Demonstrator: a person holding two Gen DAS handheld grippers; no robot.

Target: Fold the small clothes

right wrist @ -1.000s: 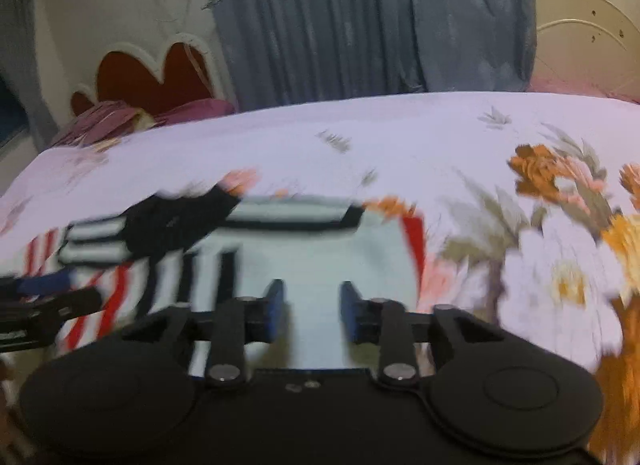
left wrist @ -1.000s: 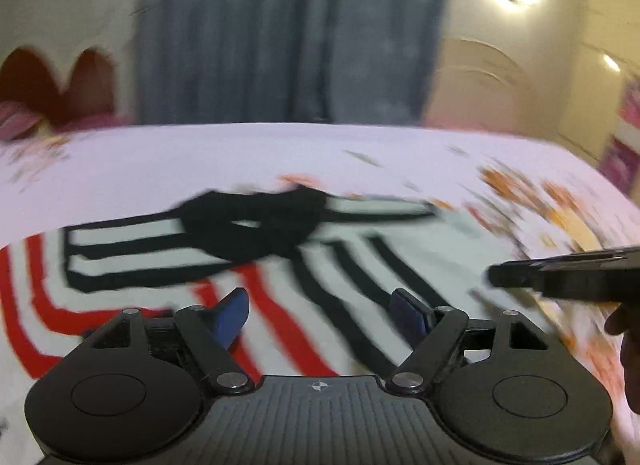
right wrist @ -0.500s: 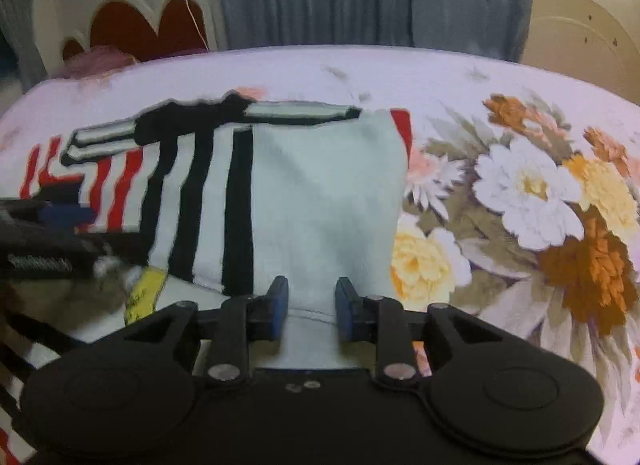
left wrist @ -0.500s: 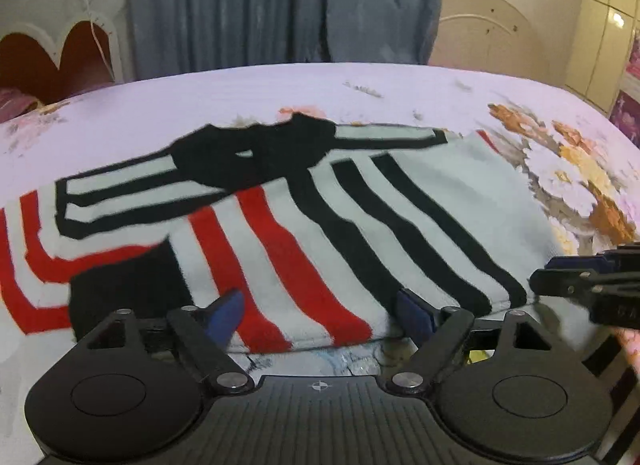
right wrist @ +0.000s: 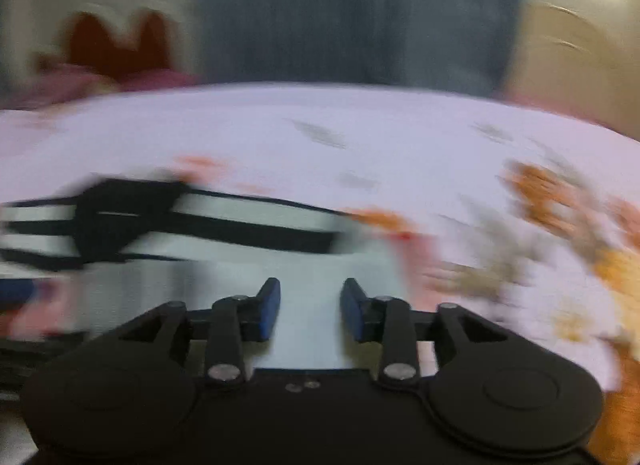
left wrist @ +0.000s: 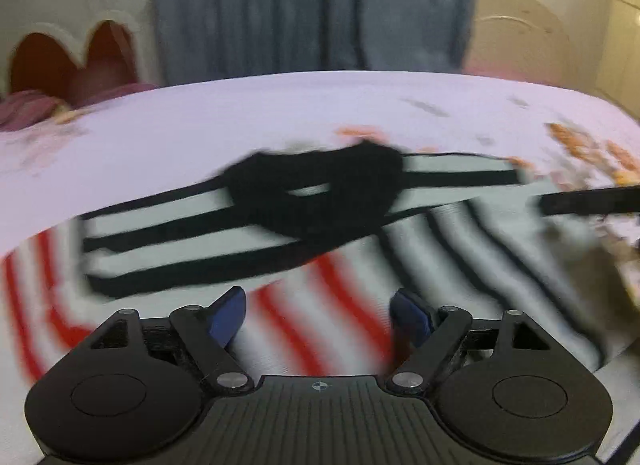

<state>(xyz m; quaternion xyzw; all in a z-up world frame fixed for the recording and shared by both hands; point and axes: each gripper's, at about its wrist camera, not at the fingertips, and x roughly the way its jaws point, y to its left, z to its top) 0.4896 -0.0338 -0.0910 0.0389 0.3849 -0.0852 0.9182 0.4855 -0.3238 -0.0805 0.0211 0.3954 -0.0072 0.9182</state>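
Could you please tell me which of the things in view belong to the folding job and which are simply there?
Belongs to the job:
striped top
left gripper, jaws apart
right gripper, jaws apart

Just there:
floral bedsheet
blue curtain
red headboard

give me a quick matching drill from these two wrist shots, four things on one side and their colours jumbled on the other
Things:
1. curtain
2. headboard
3. sweater collar
4. bedsheet

Colours:
A. black
B. pale lilac with orange flowers
C. grey-blue
D. dark red with a white edge

Pairs: 1-C, 2-D, 3-A, 4-B
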